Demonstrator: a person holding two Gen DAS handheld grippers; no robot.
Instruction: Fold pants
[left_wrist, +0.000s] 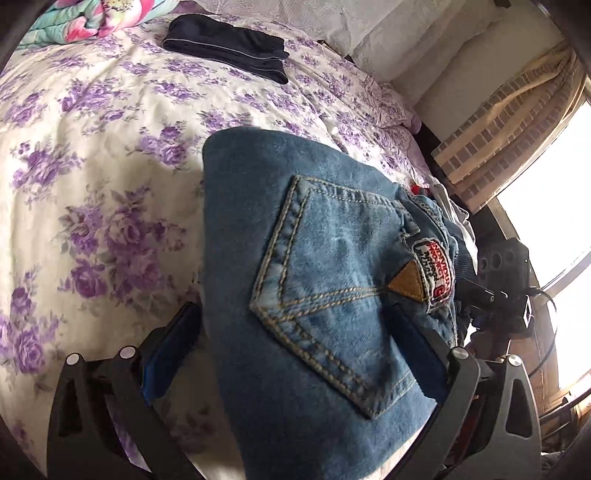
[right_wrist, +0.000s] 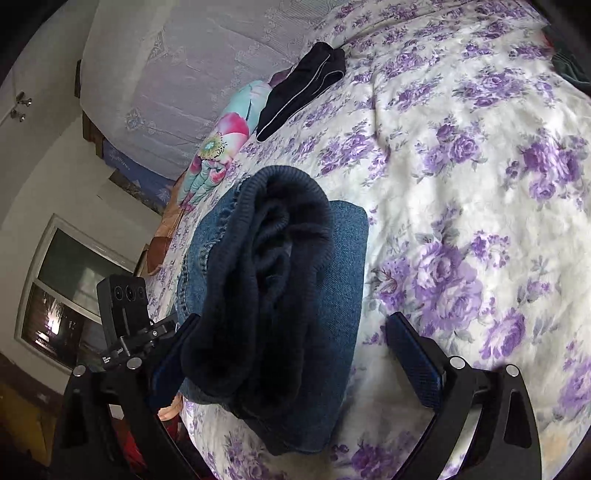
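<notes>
Blue jeans (left_wrist: 325, 258) lie folded in a thick bundle on the purple-flowered bedsheet (left_wrist: 92, 166), back pocket and brand patch facing up. My left gripper (left_wrist: 295, 339) stands open around the bundle's near end: its left finger is just off the denim edge and its right finger rests on the cloth. In the right wrist view the jeans (right_wrist: 343, 266) show a dark knitted lining (right_wrist: 266, 277) bulging out on top. My right gripper (right_wrist: 295, 350) is open too. Its left finger touches the lining, while its right finger stands apart over the sheet (right_wrist: 480, 184).
A folded dark pair of pants with a pale stripe (left_wrist: 229, 44) (right_wrist: 299, 92) lies at the far side of the bed. A bright flowered quilt (left_wrist: 92, 18) (right_wrist: 218, 147) is bunched beside it. A curtain (left_wrist: 509, 122) and a bright window border the bed.
</notes>
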